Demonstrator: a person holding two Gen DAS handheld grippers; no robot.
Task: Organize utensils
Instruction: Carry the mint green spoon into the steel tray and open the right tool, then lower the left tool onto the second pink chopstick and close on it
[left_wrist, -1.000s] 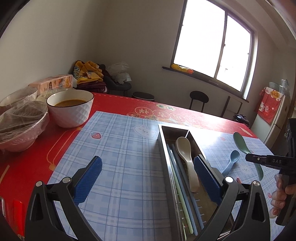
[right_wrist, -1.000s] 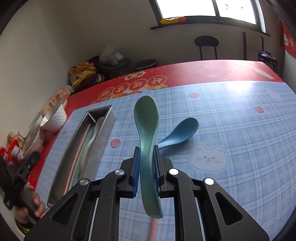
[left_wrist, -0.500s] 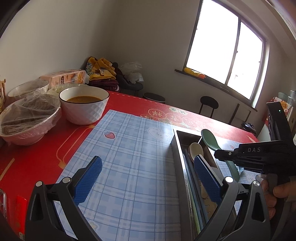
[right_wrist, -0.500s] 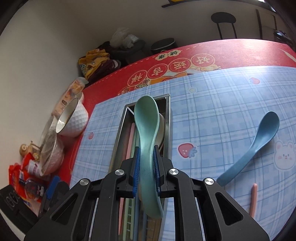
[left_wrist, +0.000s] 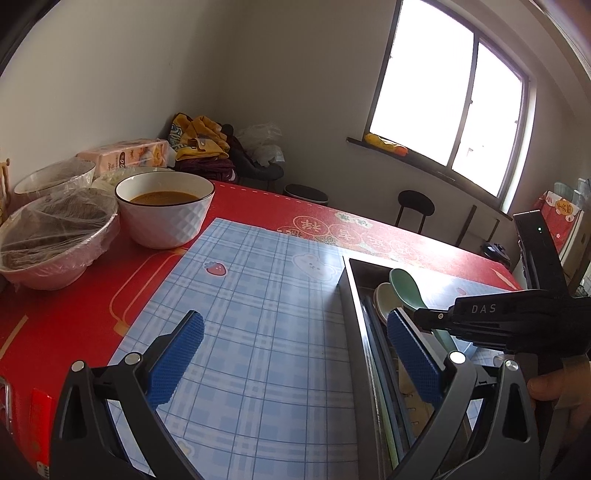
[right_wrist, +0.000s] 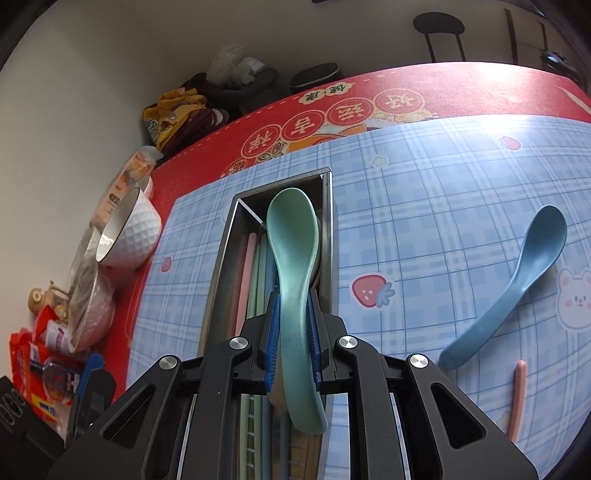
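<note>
Mint-green spoon (right_wrist: 293, 236) over a steel tray (right_wrist: 221, 266); blue spoon (right_wrist: 517, 291) at three o'clock on a blue plaid mat (right_wrist: 443, 206); red counter (right_wrist: 480, 88).

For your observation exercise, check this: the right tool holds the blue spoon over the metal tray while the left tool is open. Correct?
Not quite. The right tool holds the green spoon, as the right wrist view shows; the blue spoon lies on the mat. It is over the tray, and the left tool is open.
</note>
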